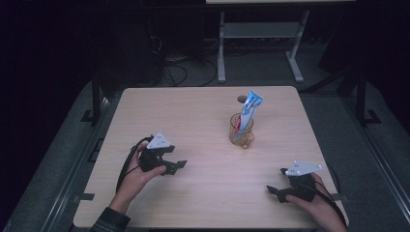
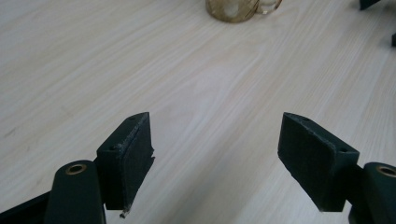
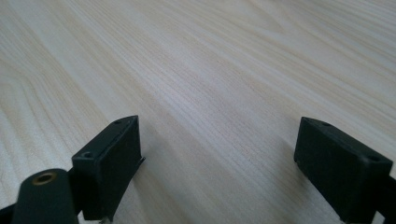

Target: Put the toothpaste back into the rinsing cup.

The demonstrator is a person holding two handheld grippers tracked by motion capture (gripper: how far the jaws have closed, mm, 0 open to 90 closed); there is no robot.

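1. A glass mug (image 1: 240, 131) stood on the table (image 1: 203, 111) a little right of the middle and nearer the far edge than the near one, with a blue-and-white toothpaste tube (image 1: 250, 108) standing in it.

2. The tube's long axis ran steeply up out of the mug and leaned toward the far right corner, its flat crimped end uppermost and its lower part behind the amber glass.

3. The left tongs (image 1: 175, 165) hovered near the left part of the near edge, jaws spread wide and holding nothing; in the left gripper view the mug's base (image 2: 232, 9) sat ahead at the top, slightly right of the line between the jaws.

4. The right tongs (image 1: 275, 191) sat close to the near right corner, likewise spread wide and empty; they pointed across the table toward the left edge, and the right gripper view had bare wood grain (image 3: 210, 79) ahead of the jaws.

5. From both pairs of tongs the mug lay toward the far edge, well apart from either. I judged the two about equally distant, but the left tongs better placed, since they already faced the mug, while the right would have to turn toward the far edge first.

6. The tube's free upper end looked the natural place to take hold.
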